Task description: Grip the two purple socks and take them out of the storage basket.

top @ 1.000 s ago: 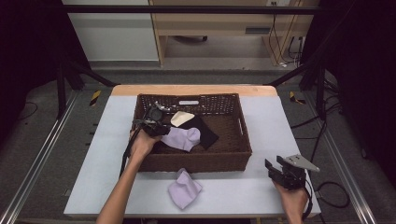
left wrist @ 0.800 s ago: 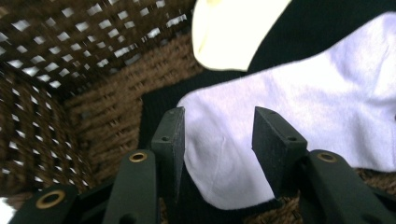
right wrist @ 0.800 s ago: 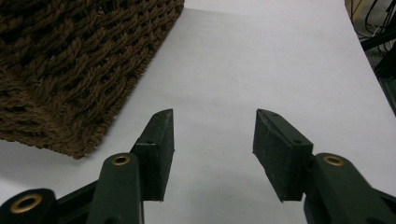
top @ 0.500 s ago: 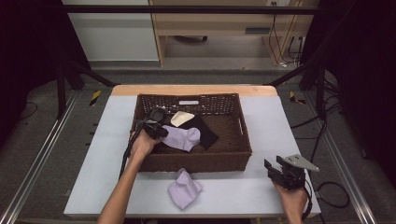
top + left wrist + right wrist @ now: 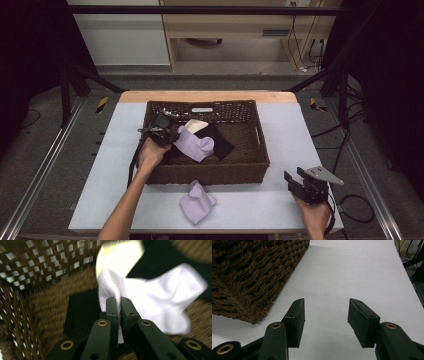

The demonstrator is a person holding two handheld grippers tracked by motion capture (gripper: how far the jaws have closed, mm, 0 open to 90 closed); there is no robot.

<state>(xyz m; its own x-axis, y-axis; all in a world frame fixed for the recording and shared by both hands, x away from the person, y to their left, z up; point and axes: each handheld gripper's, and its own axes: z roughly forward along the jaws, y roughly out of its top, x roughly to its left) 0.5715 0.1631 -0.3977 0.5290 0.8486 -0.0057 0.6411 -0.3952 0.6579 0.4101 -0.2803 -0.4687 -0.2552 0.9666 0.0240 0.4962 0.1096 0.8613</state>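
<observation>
Left gripper (image 5: 117, 305) now lower in basket (image 5: 260, 150), jaws clamped on lilac sock (image 5: 194, 144): likely pulling it out. Right gripper (image 5: 325, 320) wide open, empty, beside basket.

A grey floor (image 5: 45, 150) surrounds the white-topped table (image 5: 310, 130), whose far edge shows a wooden strip. Beyond that edge stands a pale wooden bench (image 5: 230, 25) against a light wall panel (image 5: 117, 40). Black cables (image 5: 300, 35) hang near the far right corner, where the surroundings are dark.
</observation>
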